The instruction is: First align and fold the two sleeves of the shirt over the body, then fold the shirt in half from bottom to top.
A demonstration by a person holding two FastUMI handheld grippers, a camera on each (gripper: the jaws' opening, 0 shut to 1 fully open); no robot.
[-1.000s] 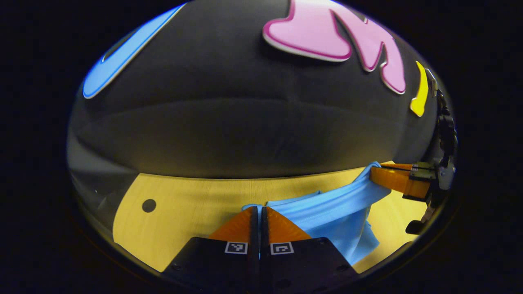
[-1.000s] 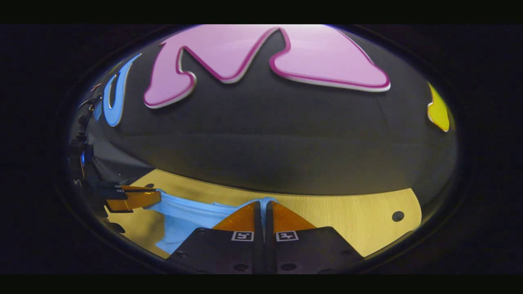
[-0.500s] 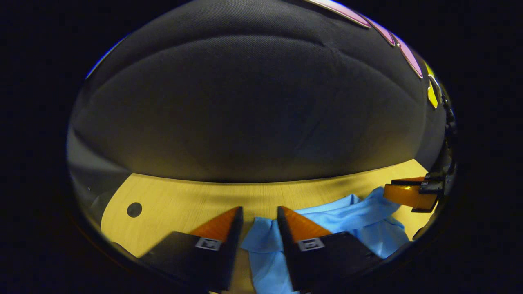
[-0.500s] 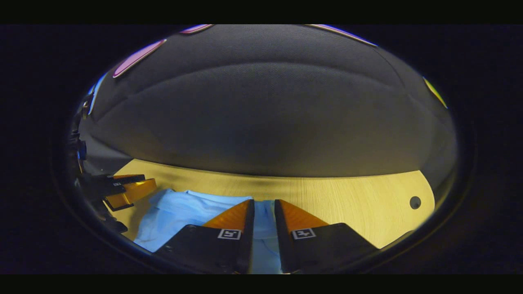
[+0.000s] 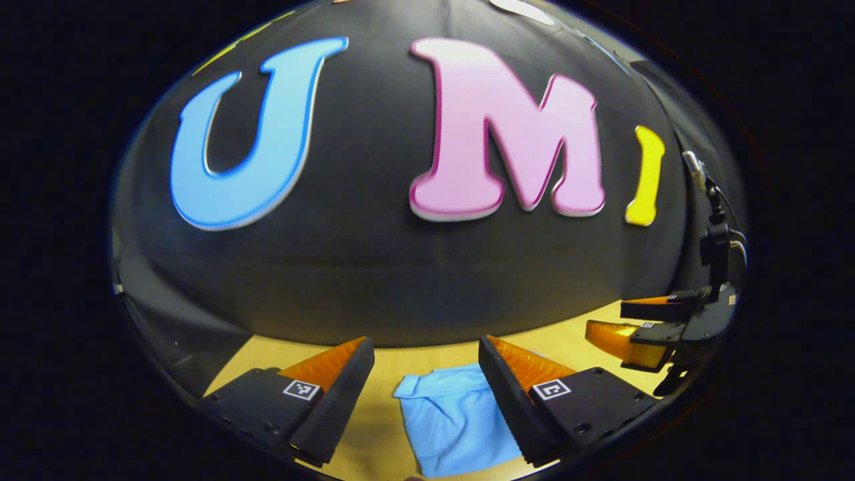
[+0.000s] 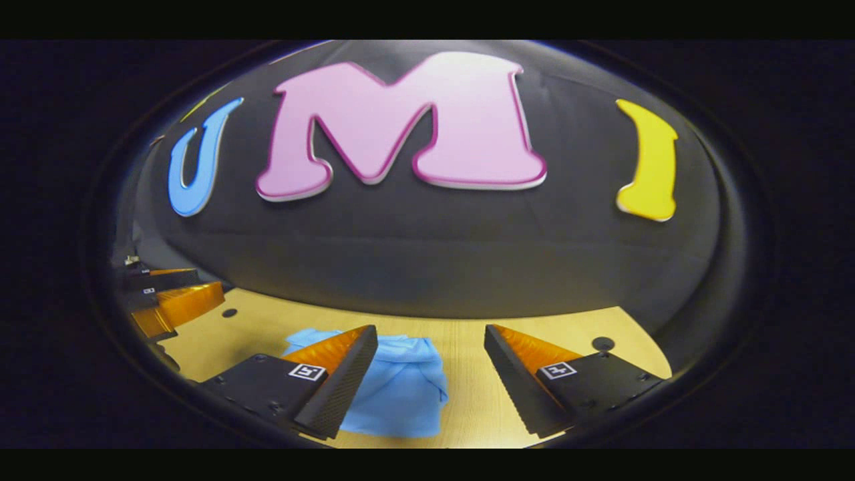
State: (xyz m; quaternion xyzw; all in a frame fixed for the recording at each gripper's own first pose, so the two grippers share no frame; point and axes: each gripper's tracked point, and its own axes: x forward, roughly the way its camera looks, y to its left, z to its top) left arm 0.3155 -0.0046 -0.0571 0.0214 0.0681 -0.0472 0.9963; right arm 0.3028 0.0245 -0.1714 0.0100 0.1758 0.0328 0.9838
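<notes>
Two grippers hang above a yellow wooden tabletop [image 5: 374,427], and both have their fingers spread wide apart with nothing between them but air.

Seen in the left gripper view, the left gripper [image 5: 426,347] shows its two fingers at about 7 and 5 o'clock. Between them, toward 6 o'clock, lies the light blue shirt [image 5: 454,417], folded into a compact packet flat on the tabletop. Its far edge shows a rolled hem-like band, and its right side slips behind the right-hand finger. Neither finger touches the cloth; the gripper is lifted clear of it. Out at 4 o'clock the right gripper [image 5: 611,321] shows, its fingers parted too, held off the table, with its dark mount and a cable rising behind it at 3 o'clock.

Seen in the right gripper view, the right gripper [image 6: 431,337] has its fingers at 7 and 5 o'clock. The folded shirt [image 6: 401,391] sits at about 6 to 7 o'clock, partly behind the left-hand finger, with bare tabletop [image 6: 467,394] filling the rest of the gap. The packet looks roughly square, with soft creases near its far edge. At 9 o'clock the left gripper [image 6: 190,286] shows, fingers apart, above the table's edge. A small dark hole [image 6: 603,343] marks the tabletop at 4 o'clock, and another hole [image 6: 229,312] lies near 8 o'clock, just beside the left gripper.
</notes>
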